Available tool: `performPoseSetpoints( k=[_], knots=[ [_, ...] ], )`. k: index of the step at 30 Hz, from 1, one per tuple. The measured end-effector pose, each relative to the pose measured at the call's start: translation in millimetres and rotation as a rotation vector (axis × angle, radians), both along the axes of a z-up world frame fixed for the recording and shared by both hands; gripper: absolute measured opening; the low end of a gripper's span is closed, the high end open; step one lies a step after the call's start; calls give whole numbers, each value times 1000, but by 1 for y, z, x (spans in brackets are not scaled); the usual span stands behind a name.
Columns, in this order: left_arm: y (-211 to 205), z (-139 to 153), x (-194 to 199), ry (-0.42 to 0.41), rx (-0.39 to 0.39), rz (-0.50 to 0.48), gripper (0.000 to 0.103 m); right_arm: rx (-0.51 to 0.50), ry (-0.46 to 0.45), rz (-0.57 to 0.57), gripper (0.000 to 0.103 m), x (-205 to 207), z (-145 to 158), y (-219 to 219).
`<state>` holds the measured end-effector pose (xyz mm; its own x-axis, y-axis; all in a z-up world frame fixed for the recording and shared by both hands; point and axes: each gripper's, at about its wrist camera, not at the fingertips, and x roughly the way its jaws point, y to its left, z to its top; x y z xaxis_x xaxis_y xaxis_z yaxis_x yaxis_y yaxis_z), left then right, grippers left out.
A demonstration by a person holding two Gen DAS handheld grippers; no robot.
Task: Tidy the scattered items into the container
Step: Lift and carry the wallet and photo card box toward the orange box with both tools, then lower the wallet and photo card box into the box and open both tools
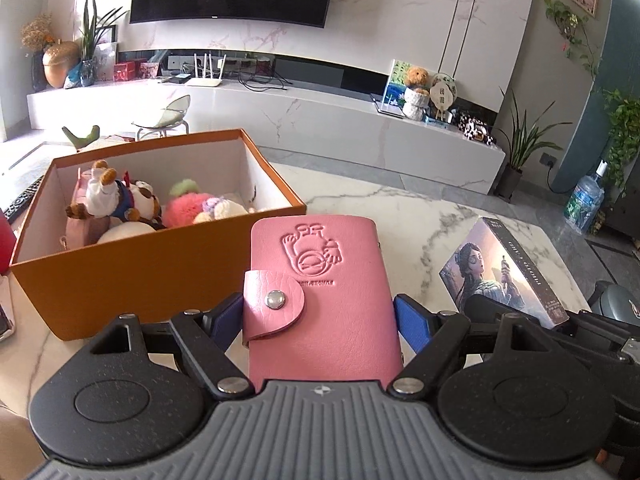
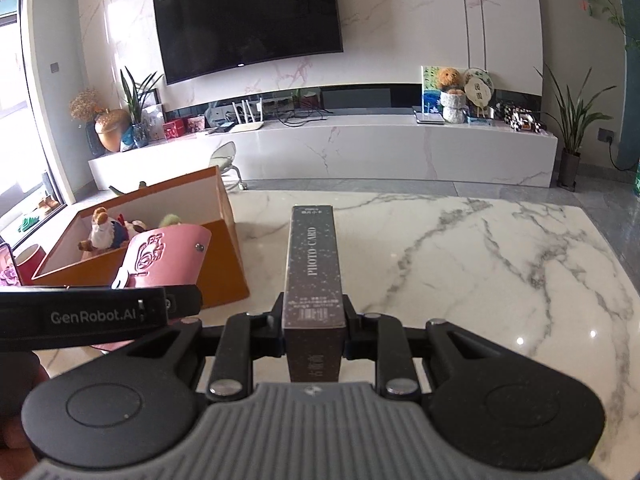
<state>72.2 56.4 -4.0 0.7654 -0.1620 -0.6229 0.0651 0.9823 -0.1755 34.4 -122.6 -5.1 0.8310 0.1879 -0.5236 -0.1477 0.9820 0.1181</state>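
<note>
My left gripper [image 1: 320, 322] is shut on a pink leather card wallet [image 1: 332, 292] with a snap tab, held above the marble table just right of the orange box [image 1: 132, 280]. The box [image 2: 224, 276] holds several plush toys [image 1: 132, 204]. My right gripper [image 2: 314, 326] is shut on a dark photo-card box [image 2: 314, 264], held on edge and pointing away over the table. That photo-card box [image 1: 504, 276] appears at the right in the left wrist view. The wallet [image 2: 164, 260] and the left gripper's body show at the left in the right wrist view.
The white marble table [image 2: 480, 272] stretches ahead and to the right. A red cup [image 2: 30, 260] and a phone-like thing stand left of the box. Beyond the table are a stool [image 1: 168, 118], a low TV cabinet [image 1: 320, 120] and potted plants.
</note>
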Motion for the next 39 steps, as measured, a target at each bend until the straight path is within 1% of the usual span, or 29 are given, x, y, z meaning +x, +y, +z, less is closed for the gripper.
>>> performPoseSetpoints(
  k=[4,8,14,19,22,28,30,36,39],
  knots=[
    [25,13,7,-42,0,43,93,-16,-39,55,26,12,14,24],
    [49,21,16,-59,-13,88,93,-18,-55,101,26,31,23,47],
    [76,24,47,-65,-43,133,93,-41,-83,150,26,63,34,76],
    [99,20,71,-64,-56,170,93,-74,-104,189,26,95,38,97],
    [109,13,88,-55,-54,183,93,-93,-99,206,26,116,33,110],
    [124,-5,117,-15,-37,195,93,-111,-49,253,26,157,12,132],
    [127,-11,122,6,-37,199,93,-114,-36,263,26,170,5,138],
    [128,-26,139,57,-40,194,93,-124,14,275,26,202,-15,144],
    [132,-34,146,87,-51,202,93,-105,56,284,26,214,-24,144]
  ],
)
